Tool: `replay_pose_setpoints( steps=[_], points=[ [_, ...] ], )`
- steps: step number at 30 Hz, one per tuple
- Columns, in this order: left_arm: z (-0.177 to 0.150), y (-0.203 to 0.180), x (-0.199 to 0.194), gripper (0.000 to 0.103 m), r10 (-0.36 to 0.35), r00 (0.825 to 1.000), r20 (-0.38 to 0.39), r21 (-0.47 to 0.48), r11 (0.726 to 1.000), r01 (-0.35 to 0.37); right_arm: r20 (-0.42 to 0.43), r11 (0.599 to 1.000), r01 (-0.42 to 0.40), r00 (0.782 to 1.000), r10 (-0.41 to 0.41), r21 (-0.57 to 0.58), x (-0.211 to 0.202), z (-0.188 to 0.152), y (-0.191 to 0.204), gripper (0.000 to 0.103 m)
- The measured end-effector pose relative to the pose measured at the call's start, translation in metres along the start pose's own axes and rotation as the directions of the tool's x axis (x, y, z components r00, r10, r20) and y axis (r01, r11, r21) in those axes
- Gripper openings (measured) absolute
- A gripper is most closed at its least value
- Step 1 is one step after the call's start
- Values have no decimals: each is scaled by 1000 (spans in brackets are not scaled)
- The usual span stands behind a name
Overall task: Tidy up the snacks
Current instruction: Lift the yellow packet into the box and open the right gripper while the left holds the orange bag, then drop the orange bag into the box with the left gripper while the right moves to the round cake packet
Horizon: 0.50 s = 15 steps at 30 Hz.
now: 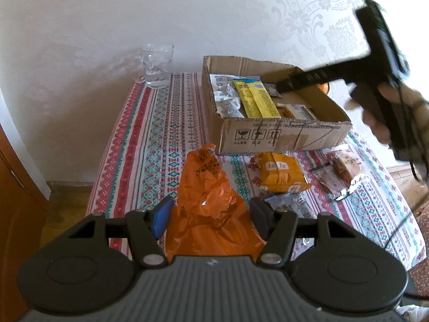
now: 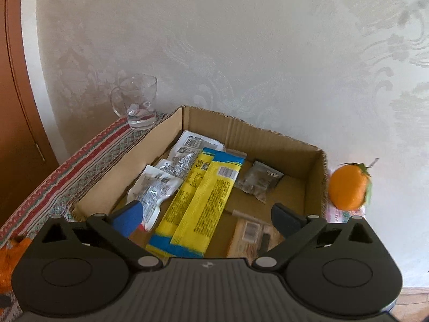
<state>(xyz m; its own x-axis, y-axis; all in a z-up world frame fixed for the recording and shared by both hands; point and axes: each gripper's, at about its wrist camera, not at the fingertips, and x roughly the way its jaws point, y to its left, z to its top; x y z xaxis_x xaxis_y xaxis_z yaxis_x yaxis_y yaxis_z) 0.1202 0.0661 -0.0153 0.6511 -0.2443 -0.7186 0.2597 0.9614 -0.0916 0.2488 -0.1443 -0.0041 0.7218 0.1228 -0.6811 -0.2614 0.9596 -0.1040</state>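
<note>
We held the orange bag (image 1: 211,201) clamped in our left gripper (image 1: 210,216); our right gripper (image 2: 209,214) stood wide, empty, over the cardboard box (image 2: 292,147) at 1 o'clock

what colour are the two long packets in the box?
Yellow with blue ends: the two long packets lie side by side in the cardboard box. Clearest in the right wrist view.

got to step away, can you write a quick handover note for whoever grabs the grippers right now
Left gripper: shut on the orange bag, low over the tablecloth.
Right gripper: open, nothing between its fingers, over the cardboard box.
Done: two yellow packets, silver pouches and other small packs lie in the box.
Left: orange bag, orange-wrapped pack and clear-wrapped snack on the cloth in front of the box.
Glass mug and orange fruit stand outside the box.
</note>
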Motion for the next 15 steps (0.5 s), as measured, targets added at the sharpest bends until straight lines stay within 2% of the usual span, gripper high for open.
replay_pose_setpoints(
  steps=[3,9,15],
  points=[
    [6,-3,-1,61,6,1000,11,11,1000,-6,24,1000,3,1000,-3,5,-19,-21,3,103],
    [23,-15,2,62,9,999,32,53,999,-11,17,1000,22,1000,-22,14,-47,-72,10,103],
    [48,-29,15,62,-15,999,45,81,997,11,4,996,0,1000,0,88,-66,-103,8,103]
  ],
)
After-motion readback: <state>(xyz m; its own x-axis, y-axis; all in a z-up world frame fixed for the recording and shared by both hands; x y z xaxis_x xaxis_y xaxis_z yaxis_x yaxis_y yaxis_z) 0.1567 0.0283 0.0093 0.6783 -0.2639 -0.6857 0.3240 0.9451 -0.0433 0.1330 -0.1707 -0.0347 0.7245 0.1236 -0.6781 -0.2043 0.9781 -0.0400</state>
